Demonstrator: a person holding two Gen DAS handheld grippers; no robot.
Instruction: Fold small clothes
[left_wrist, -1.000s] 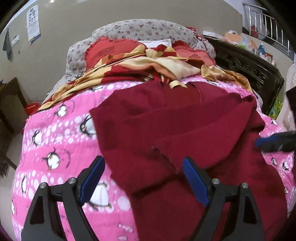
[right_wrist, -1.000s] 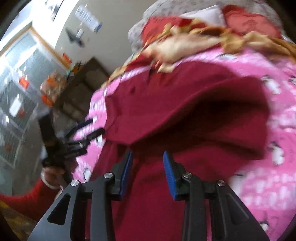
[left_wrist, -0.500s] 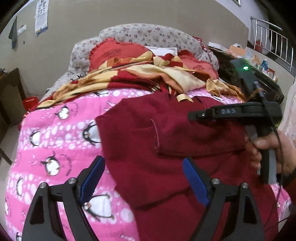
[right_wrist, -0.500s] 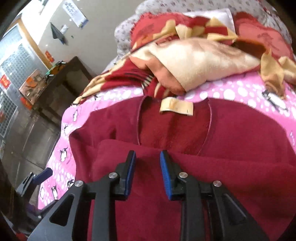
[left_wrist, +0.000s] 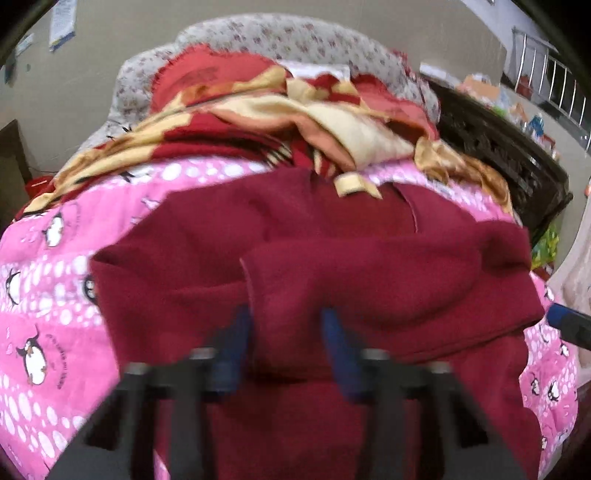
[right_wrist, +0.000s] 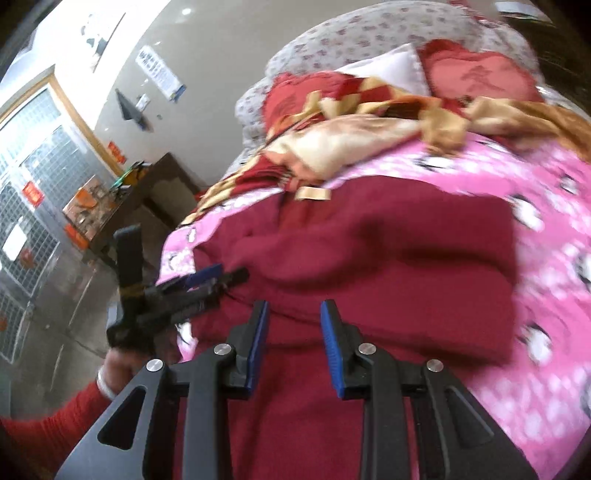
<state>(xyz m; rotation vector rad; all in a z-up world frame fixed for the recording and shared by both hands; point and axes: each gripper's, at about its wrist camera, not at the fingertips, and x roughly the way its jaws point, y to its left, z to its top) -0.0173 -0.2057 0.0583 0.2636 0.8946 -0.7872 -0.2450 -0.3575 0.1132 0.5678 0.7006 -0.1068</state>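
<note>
Sweater (left_wrist: 332, 266), dark red, lies mid-bed on the pink quilt (left_wrist: 48, 302), sleeves folded across. Our left gripper (left_wrist: 284, 328) and right gripper (right_wrist: 293, 325) hover with jaws spread; we should pinch both hem corners evenly.

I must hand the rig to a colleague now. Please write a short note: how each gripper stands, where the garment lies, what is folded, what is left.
Left gripper: part open, blurred, around a fold of the dark red garment.
Right gripper: open, holding nothing, above the garment's near part.
Garment: on the pink penguin quilt, collar label toward the pillows.
Done: both sleeves lie folded across the chest.
Left: fold the body up, then smooth it.
</note>
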